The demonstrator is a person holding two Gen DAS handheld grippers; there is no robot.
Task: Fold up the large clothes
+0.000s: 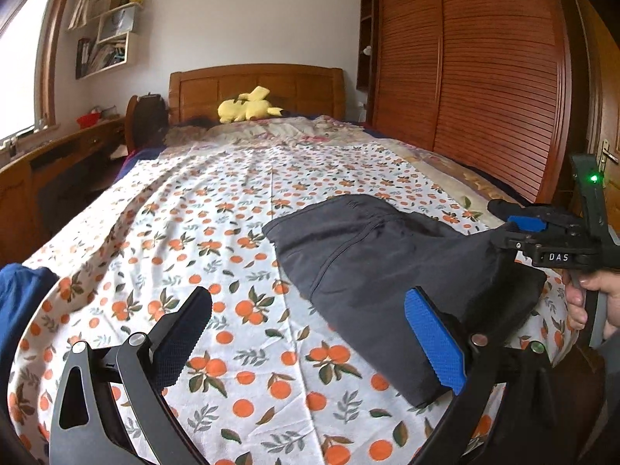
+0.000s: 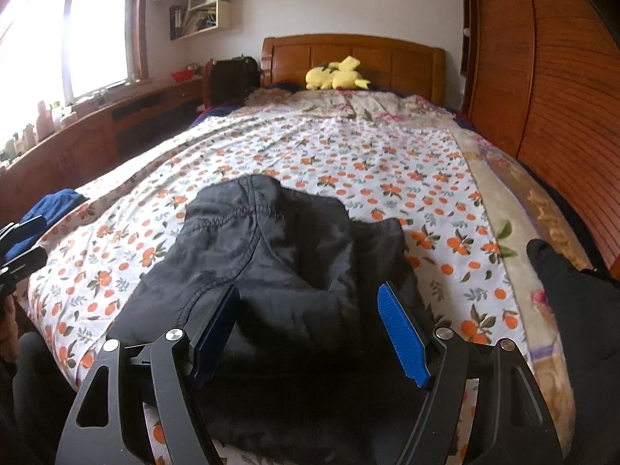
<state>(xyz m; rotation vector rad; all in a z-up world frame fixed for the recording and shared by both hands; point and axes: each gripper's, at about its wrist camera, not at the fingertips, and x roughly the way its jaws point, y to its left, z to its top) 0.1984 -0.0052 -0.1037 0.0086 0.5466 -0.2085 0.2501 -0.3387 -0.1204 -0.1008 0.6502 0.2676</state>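
**A:** What lies at the far left?

**B:** A bunched blue cloth [image 1: 19, 298] at the left edge of the bed, on a white sheet [image 1: 186, 209] printed with oranges and green leaves. Just to its right, the left gripper [image 1: 310, 333] hovers over bare sheet with its jaws spread wide, nothing between them.

**A:** And the garment being folded?

**B:** A large dark grey garment [image 2: 271, 271], smooth and slightly shiny, lies on the sheet near the foot of the bed, to the right of the middle. It is already doubled over into a thick, rumpled bundle. A stitched seam curves across its top layer, and the far edge rises in a soft hump.

**A:** Where is the right gripper?

**B:** The right gripper [image 2: 310, 329] sits over the near end of the garment, its jaws partly spread with the cloth between the blue pads [image 2: 403, 337]. Whether they press on the cloth I cannot tell. In the left view a hand [image 1: 593, 298] holds its handle.

**A:** Farther right?

**B:** A floral blanket [image 2: 500, 193] along the bed's edge, then a wooden slatted wardrobe [image 1: 484, 69]. A yellow plush toy [image 1: 248, 108] rests by the headboard [image 1: 255, 85].
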